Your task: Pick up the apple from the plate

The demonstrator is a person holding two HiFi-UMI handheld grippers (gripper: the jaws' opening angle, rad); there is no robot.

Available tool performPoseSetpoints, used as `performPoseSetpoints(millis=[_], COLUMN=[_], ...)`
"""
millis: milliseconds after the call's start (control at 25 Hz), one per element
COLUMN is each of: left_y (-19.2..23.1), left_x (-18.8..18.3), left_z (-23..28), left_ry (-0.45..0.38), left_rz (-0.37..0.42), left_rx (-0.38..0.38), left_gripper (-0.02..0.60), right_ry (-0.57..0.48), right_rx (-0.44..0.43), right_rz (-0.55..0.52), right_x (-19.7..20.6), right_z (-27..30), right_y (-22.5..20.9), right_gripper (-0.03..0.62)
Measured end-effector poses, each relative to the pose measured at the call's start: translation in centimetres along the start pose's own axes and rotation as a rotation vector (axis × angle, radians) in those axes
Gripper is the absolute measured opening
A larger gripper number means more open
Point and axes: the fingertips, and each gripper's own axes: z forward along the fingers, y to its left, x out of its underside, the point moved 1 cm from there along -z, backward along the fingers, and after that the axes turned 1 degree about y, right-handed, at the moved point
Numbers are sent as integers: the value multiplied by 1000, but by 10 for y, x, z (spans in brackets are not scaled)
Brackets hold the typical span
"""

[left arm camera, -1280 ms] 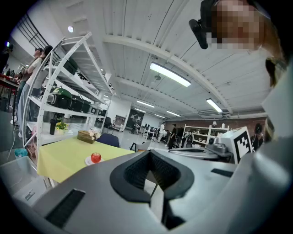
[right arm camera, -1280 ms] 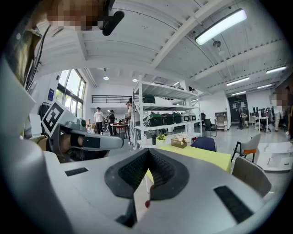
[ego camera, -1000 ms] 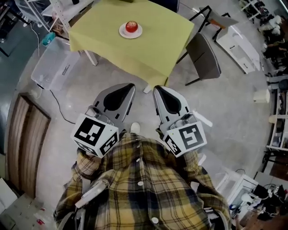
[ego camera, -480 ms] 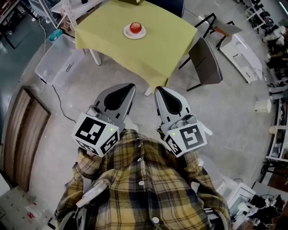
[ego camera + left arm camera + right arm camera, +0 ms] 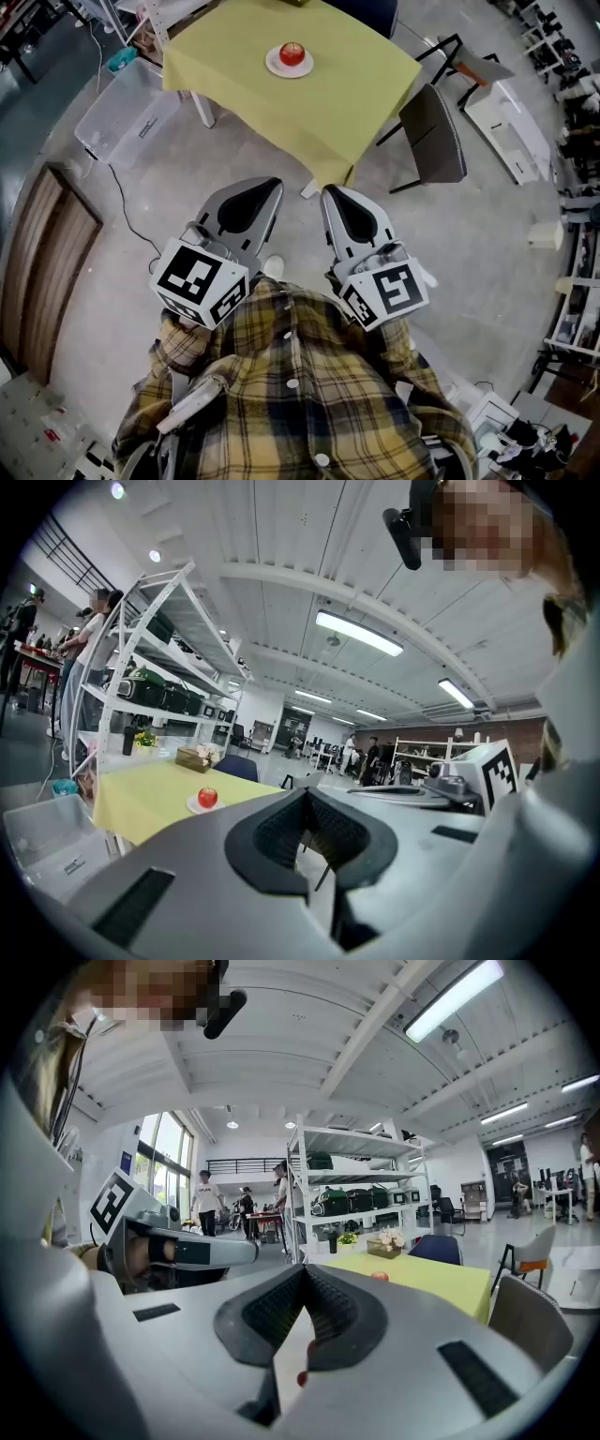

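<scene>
A red apple (image 5: 292,53) sits on a small white plate (image 5: 273,65) on a table with a yellow cloth (image 5: 281,108), far ahead of me. My left gripper (image 5: 272,184) and right gripper (image 5: 330,191) are held side by side close to my chest, over the floor and well short of the table. Both are shut with nothing between their jaws. In the left gripper view the apple (image 5: 207,798) is small, to the left of the jaw tips (image 5: 305,791). In the right gripper view the apple (image 5: 379,1277) just peeks over the right jaw.
A grey chair (image 5: 433,131) stands at the table's right corner. A clear plastic bin (image 5: 122,112) lies on the floor at its left. A white shelf rack (image 5: 159,667) rises behind the table, where a box with flowers (image 5: 195,756) rests. People stand far off.
In the head view the table, plate and apple have slid a little to the right. Both grippers stay in the same place and stay shut.
</scene>
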Motion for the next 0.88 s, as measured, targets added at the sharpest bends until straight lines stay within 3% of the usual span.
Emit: performPoseSetpoints(millis=[360,880], left_y=[50,176], left_x=[-11,-55], left_z=[19,65], left_ry=[19,69], left_rz=[-11,14], left_rx=[2,91], left_gripper=[8,8], right_ry=[15,9], right_rx=[-9,78], right_rz=[6,38], right_x=[-5,-33], right_z=[57,191], right_y=[-8,-29], right_gripper=[-3,-3])
